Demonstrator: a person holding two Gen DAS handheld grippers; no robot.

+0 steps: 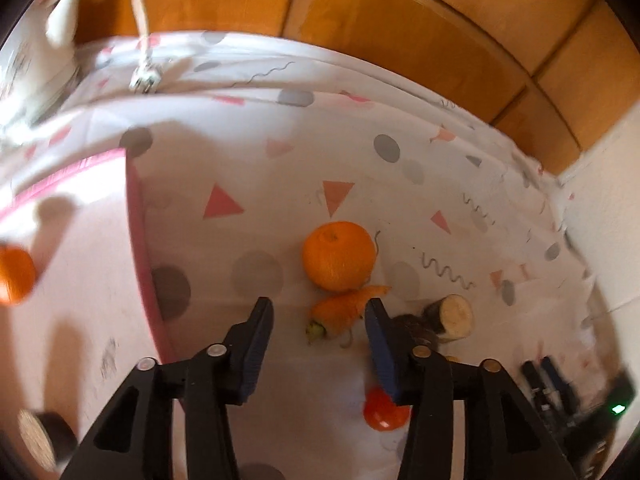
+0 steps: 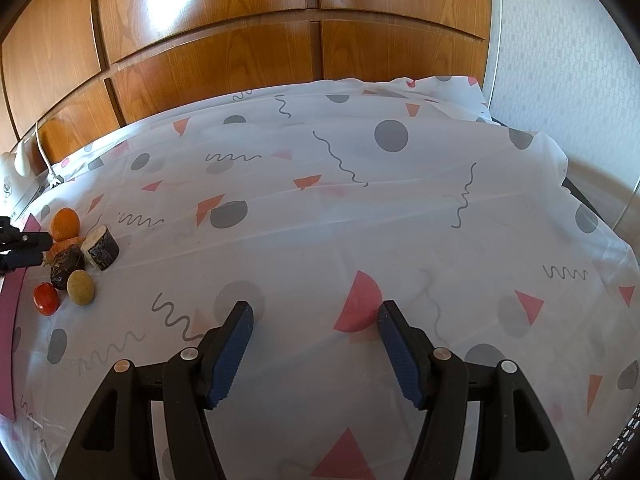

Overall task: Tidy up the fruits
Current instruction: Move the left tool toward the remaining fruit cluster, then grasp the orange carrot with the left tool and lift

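Fruits: one small orange fruit (image 1: 14, 276) already on pink-rimmed tray (image 1: 138, 216); big round orange (image 1: 338, 256), orange carrot (image 1: 344, 310), red tomato (image 1: 384, 410) left on patterned cloth desk (image 1: 280, 152). Left tongs (image 1: 318, 312) parted, empty; right tongs (image 2: 316, 318) half-open, empty.

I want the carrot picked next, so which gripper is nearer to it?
Left. The left gripper hovers right over the carrot; the right gripper is well off to the side over bare cloth.

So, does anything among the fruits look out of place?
Yes. Wooden log slices and a stone-like pebble lie mixed with the orange, carrot and tomato on the patterned cloth; they are not fruits.
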